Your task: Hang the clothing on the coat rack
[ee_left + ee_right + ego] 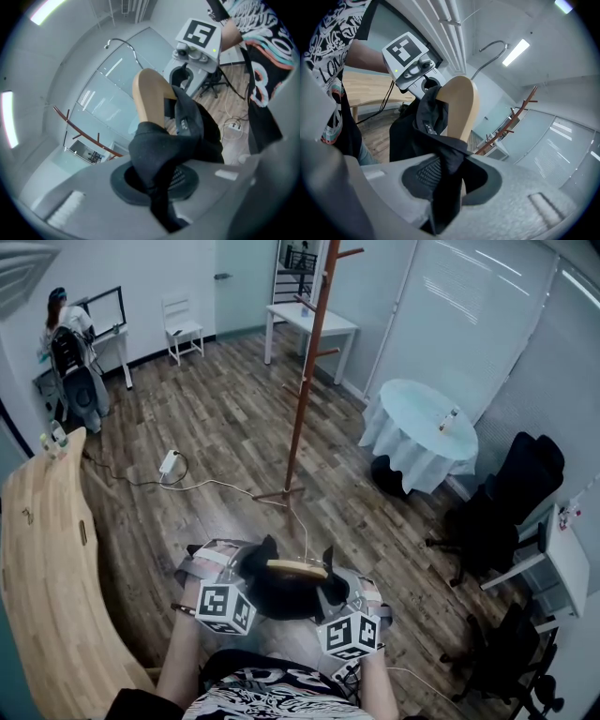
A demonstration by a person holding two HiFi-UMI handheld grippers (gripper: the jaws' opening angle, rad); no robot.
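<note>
- Jaws of the left gripper (157, 187): closed on a fold of the clothing (187, 136). The black fabric is pinched between the ribbed dark pads and bunches up above them.
- Jaws of the right gripper (445, 187): closed on the other side of the same clothing, where the fabric drapes over one end of the hanger (461, 105). A strip of fabric runs down between the pads.
- Clothing: black, matte, soft woven cloth, crumpled into folds. A small label is sewn inside the neck.
- Hanger: pale, smooth wood with a broad, rounded, curved shoulder. Most of it is covered by the clothing.
- Position: in the head view the clothing hangs between both grippers, low in front of the person and above the floor (225, 427). It is well apart from the coat rack (306, 381).
- Coat rack: slim reddish-brown wooden pole, upright, with short angled pegs and a crossed foot. No peg carries anything.
- Floor: grey-brown wood-grain planks, with a white cable (211, 486) lying across them.
- Round tabletop (412, 404): covered by a white cloth that falls in folds. It carries one small upright item, too small to identify.
</note>
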